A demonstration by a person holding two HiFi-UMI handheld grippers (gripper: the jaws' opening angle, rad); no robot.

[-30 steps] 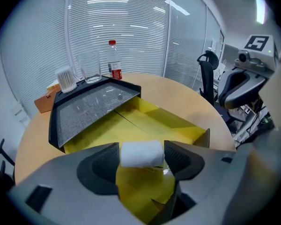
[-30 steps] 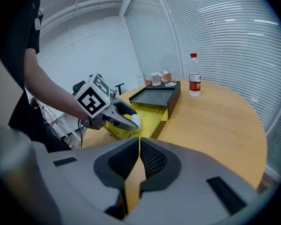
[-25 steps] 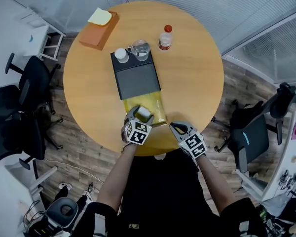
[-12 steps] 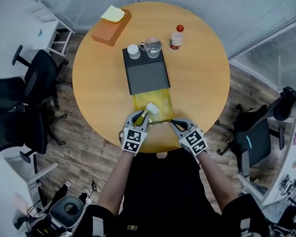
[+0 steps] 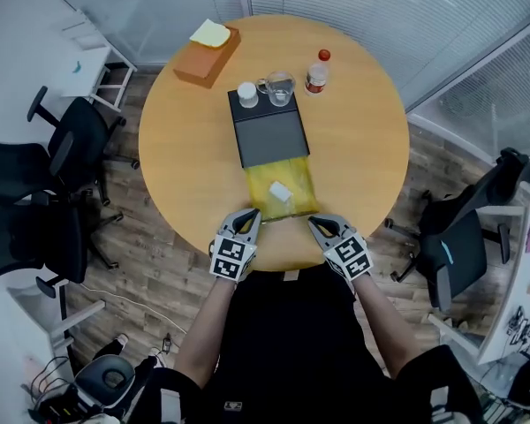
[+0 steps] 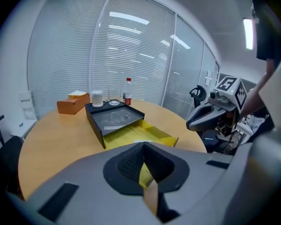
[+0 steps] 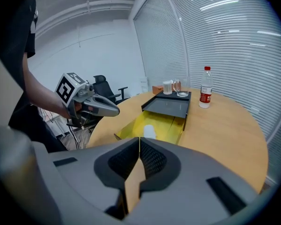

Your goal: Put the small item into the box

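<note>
Small item dropped, left tool backed off.
The small item [image 5: 280,191] now lies flat in the yellow box [image 5: 263,203] at frame centre, long axis seemingly upper left to lower right. My left gripper [image 5: 246,216] has released it and closed empty; the right gripper [image 5: 314,223] is pinched on nothing. Placement looks done.

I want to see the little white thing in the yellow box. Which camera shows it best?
The head view: it looks straight down on the small white item, lying whole in the yellow box. The right gripper view shows it smaller, from a low side angle. In the left gripper view I cannot make it out.
</note>
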